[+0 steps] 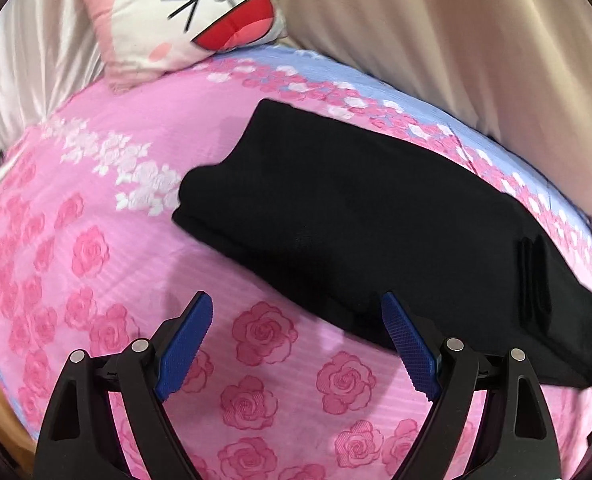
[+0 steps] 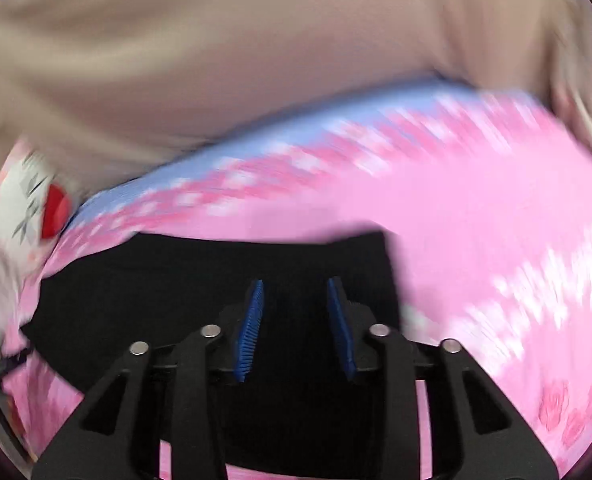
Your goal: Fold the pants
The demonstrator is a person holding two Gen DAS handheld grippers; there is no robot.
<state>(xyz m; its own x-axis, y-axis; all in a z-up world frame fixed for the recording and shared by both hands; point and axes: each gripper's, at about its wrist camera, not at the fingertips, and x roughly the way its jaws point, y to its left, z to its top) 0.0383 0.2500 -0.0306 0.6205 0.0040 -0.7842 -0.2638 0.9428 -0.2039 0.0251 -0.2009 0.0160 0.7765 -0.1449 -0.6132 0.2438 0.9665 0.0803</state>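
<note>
Black pants [image 1: 359,216] lay folded on the rose-print bed [image 1: 96,248]; left tool [image 1: 296,344] and right tool [image 2: 295,330] both gaped, empty.

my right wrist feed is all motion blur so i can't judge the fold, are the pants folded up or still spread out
Observer: Folded. The left wrist view shows the black pants as a compact stack on the rose bedspread.
Operator: is the left hand-held gripper holding them
Observer: No. The left hand-held gripper is open, empty, at the stack's near edge.
Operator: anything near the stack
Observer: A cartoon-face pillow lies beyond it, apart from the pants.
</note>
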